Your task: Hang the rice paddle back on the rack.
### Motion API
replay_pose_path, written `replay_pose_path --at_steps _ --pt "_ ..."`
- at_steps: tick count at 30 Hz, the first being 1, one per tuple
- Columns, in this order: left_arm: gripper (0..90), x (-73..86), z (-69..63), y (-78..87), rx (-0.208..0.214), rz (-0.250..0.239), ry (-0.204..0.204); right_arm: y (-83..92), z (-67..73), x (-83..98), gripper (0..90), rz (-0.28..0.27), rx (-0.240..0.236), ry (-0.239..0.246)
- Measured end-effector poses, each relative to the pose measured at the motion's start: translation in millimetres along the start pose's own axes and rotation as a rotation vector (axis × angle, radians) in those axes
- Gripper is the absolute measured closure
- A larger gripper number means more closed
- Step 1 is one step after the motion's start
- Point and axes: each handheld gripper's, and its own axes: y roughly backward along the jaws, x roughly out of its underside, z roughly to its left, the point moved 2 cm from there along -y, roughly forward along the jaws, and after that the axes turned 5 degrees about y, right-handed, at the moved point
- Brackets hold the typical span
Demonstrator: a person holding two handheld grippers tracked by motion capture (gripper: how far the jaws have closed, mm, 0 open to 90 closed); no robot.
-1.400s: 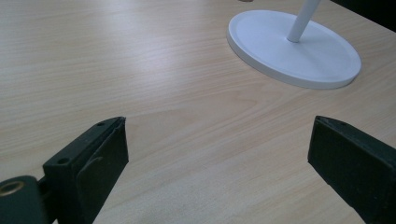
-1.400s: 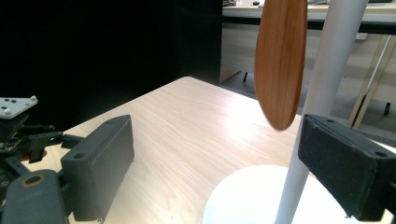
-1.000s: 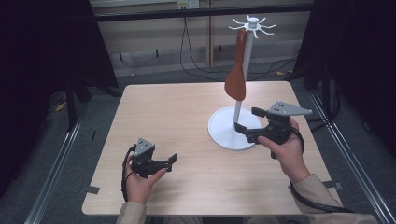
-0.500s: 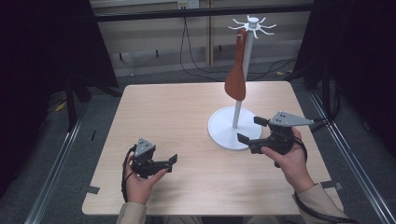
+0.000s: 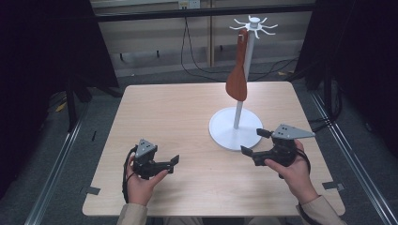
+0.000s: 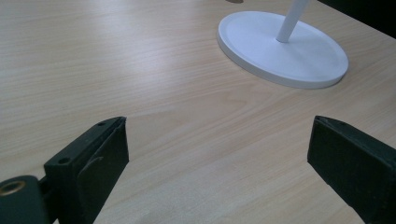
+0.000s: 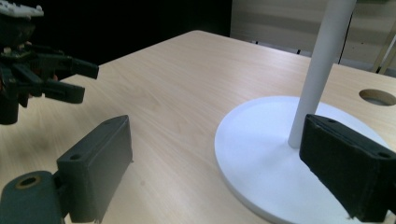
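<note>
A white stand (image 5: 225, 132) with a round base and a thin pole rises at the table's right, with hooks at its top (image 5: 255, 23). A reddish-brown spatula (image 5: 237, 79) hangs from one hook. My right gripper (image 5: 252, 141) is open just in front of the base's near edge, holding nothing. In the right gripper view the base (image 7: 261, 154) and pole (image 7: 322, 65) lie between and beyond the wide jaws (image 7: 219, 168). My left gripper (image 5: 172, 164) is open and empty at the near left, pointing right. The left gripper view has the base (image 6: 280, 51) ahead of the gripper (image 6: 219, 158).
The light wooden table (image 5: 178, 112) has bare room at the left and back. A small round hole (image 7: 376, 96) sits in the tabletop beyond the base. The left gripper (image 7: 42, 70) appears at the right gripper view's top left. Dark floor and metal rails surround the table.
My right gripper has drawn back from over the stand's base toward the table's near edge. The left gripper has stayed where it was.
</note>
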Motion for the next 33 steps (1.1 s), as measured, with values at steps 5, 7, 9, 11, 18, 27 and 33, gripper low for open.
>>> replay_pose_path --at_steps 5,7,9,11,18,27,33 --pt "5.3 -0.3 0.7 0.3 -0.003 -0.003 0.000 1.1 0.4 10.2 9.0 0.018 0.002 0.004" --pt "5.3 -0.2 1.1 0.7 -0.003 0.000 -0.001 1.9 0.1 14.4 9.0 0.023 0.001 0.002" --pt "5.3 -0.1 1.1 0.9 -0.002 -0.001 0.003 2.7 -0.2 17.7 9.0 0.027 -0.002 0.004" --pt "5.3 0.0 1.0 1.1 -0.002 -0.002 0.001 4.0 -0.8 21.2 9.1 0.032 0.004 0.009" --pt "5.3 0.8 0.4 0.3 0.001 0.004 0.000 8.1 -3.2 35.0 9.2 0.052 0.006 0.012" --pt "5.3 1.2 -0.6 -0.5 0.003 0.007 0.000 16.8 -6.7 54.3 9.3 0.083 0.008 0.002" --pt "5.3 0.8 -2.2 -1.7 0.011 0.009 -0.004 21.3 -6.2 60.0 8.8 0.093 0.008 0.013"
